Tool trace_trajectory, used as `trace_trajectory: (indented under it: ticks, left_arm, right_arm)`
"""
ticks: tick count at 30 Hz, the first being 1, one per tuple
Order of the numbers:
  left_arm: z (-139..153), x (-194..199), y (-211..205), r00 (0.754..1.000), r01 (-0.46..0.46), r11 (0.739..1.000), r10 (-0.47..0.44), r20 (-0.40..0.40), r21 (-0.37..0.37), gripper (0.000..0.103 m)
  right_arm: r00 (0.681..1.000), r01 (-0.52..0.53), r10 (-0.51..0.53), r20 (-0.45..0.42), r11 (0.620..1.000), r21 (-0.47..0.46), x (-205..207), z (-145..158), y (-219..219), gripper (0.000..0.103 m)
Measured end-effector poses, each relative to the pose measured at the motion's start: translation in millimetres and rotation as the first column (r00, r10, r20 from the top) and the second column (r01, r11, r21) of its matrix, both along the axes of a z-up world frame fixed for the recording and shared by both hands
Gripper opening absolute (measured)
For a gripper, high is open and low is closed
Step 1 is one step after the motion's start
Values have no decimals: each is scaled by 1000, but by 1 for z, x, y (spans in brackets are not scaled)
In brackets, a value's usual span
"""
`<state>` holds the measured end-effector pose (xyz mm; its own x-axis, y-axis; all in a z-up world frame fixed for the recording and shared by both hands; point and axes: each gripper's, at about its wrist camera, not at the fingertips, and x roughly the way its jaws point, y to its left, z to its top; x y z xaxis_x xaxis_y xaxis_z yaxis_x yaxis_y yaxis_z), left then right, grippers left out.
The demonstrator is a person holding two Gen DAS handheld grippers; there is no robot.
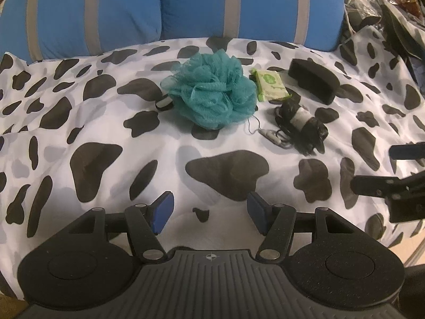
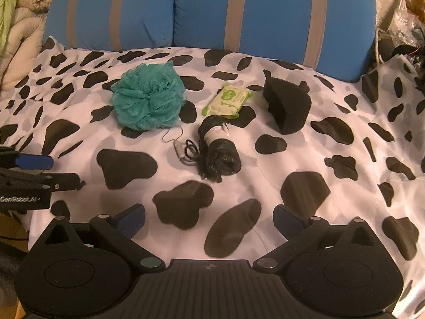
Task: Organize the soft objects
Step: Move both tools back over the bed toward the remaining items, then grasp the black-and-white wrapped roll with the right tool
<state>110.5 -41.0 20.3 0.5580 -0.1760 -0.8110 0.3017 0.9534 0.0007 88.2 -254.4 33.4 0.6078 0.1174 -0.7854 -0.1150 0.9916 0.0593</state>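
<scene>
A teal mesh bath pouf [image 1: 212,93] [image 2: 148,97] lies on the cow-print sheet [image 1: 106,138]. To its right are a green wipes packet [image 1: 271,85] [image 2: 228,99] and a black foam block [image 1: 313,79] [image 2: 287,103]. Nearer to me lies a black roll with a white band [image 1: 302,122] [image 2: 217,148], beside a thin cord with a clip [image 1: 271,135]. My left gripper [image 1: 211,208] [image 2: 65,171] hovers open over the sheet, short of the pouf, with nothing between its fingers. My right gripper [image 2: 209,220] [image 1: 372,167] is open too, empty, short of the roll.
Blue pillows with grey stripes [image 1: 186,8] [image 2: 212,13] stand along the back. Crumpled plastic bags and clutter [image 1: 385,0] pile up at the far right. A beige quilt [image 2: 16,40] lies at the left. A small black-and-white item [image 1: 163,103] peeks out left of the pouf.
</scene>
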Motion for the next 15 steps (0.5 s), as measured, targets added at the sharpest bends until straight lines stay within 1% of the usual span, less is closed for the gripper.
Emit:
trace_trajectory:
  ticks: [2,6,9,11,15]
  left_arm:
    - [2,4,0,1000,-2,1000,2,3,-3,60]
    - [4,11,1,1000,3,1000,-3,5,-6,60]
    - [5,17,1,1000,3,1000,-3,7,-4,60]
    - [6,21,2,1000,1,1000,-1,7,-3,60]
    - [8,29,3,1000,-3,1000,3,4,-7,60]
  right_arm:
    - [1000,-8,8,-1,1000,18,8,-2,-2,94]
    - [1000,-13,14,-7,999,31,26,-6,-3,89]
    - [1000,-4,5,-13,999,35,40,-10,-7,84]
    - [1000,5,-4,-16,999,43,49,-13,-12,77]
    - [1000,11,-10,-15,998,54,64,-18,-18,72]
